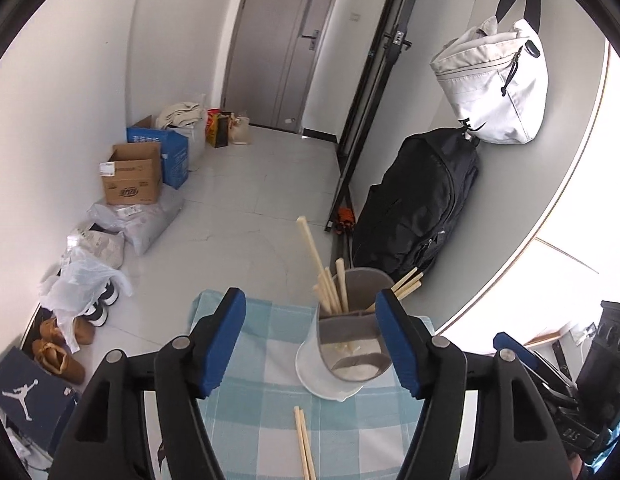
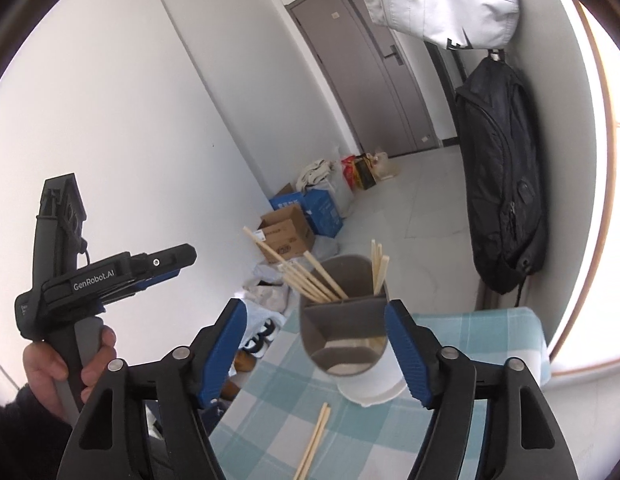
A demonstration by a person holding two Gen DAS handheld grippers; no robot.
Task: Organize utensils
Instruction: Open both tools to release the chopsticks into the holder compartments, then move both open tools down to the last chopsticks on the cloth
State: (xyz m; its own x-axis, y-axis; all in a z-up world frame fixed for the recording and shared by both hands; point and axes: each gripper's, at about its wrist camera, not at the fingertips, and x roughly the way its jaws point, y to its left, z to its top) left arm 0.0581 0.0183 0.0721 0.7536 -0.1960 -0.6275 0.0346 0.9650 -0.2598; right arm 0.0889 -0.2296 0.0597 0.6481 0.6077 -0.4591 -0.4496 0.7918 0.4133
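A grey and white utensil holder [image 1: 342, 344] [image 2: 346, 332] with inner dividers stands on a table under a blue-checked cloth [image 1: 261, 400] [image 2: 470, 340]. Several wooden chopsticks [image 1: 330, 284] [image 2: 310, 276] lean out of its compartments. One loose pair of chopsticks [image 1: 303, 444] [image 2: 314, 440] lies on the cloth in front of the holder. My left gripper [image 1: 314, 344] is open, the holder just ahead between its blue pads, untouched. My right gripper [image 2: 318, 348] is open too, with nothing held. The right wrist view shows the left gripper [image 2: 181, 260] from the side, held by a hand [image 2: 49, 364].
The table's far edge drops to a tiled floor. A black backpack [image 1: 422, 208] and a white bag [image 1: 498, 84] hang on the right wall. Cardboard boxes [image 1: 133, 176], plastic bags and shoes [image 1: 57, 348] line the left wall. A grey door [image 1: 285, 40] closes the far end.
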